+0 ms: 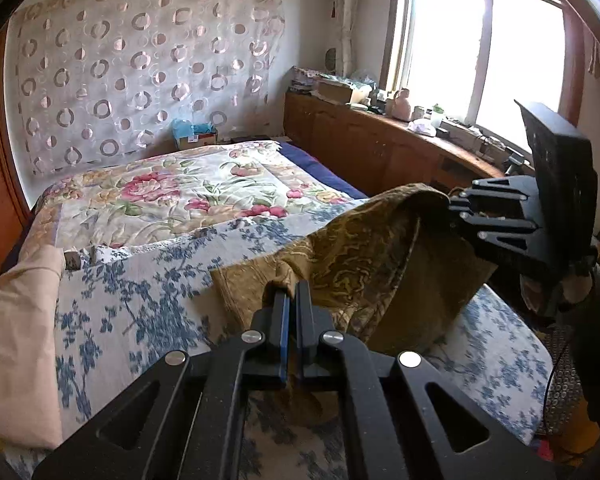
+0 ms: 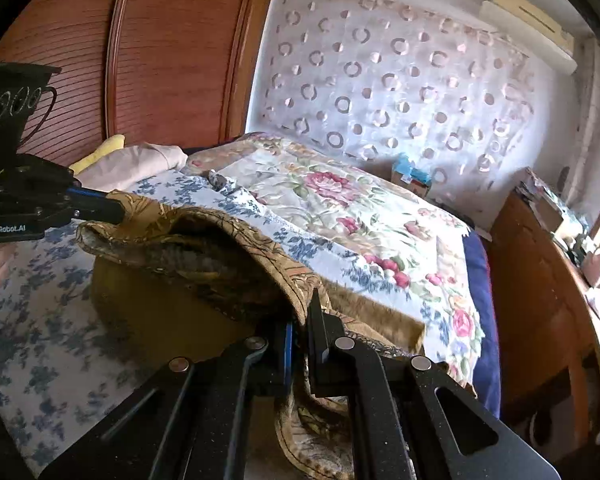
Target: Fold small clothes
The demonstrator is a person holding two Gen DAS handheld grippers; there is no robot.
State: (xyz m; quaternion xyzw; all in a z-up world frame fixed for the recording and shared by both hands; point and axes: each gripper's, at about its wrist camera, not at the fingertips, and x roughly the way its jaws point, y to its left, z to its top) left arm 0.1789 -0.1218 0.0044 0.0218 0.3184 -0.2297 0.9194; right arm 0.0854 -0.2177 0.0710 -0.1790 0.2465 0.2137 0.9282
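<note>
A small golden-brown patterned garment point(image 1: 360, 248) hangs between my two grippers above the bed; it also shows in the right wrist view point(image 2: 204, 248). My left gripper point(image 1: 292, 290) is shut on one edge of it, and shows in the right wrist view point(image 2: 114, 210) at the left. My right gripper point(image 2: 306, 312) is shut on the other edge, and shows in the left wrist view point(image 1: 450, 204) at the right. The cloth between them is lifted and sags open like a pouch. Its lower part rests on the bed.
The bed has a blue-flowered sheet point(image 1: 140, 300) and a rose-patterned quilt point(image 1: 188, 196) behind. Folded beige cloth point(image 1: 24, 344) lies at the bed's left edge. A wooden cabinet point(image 1: 380, 140) with clutter runs under the window. A wooden wardrobe point(image 2: 160, 48) stands at the left.
</note>
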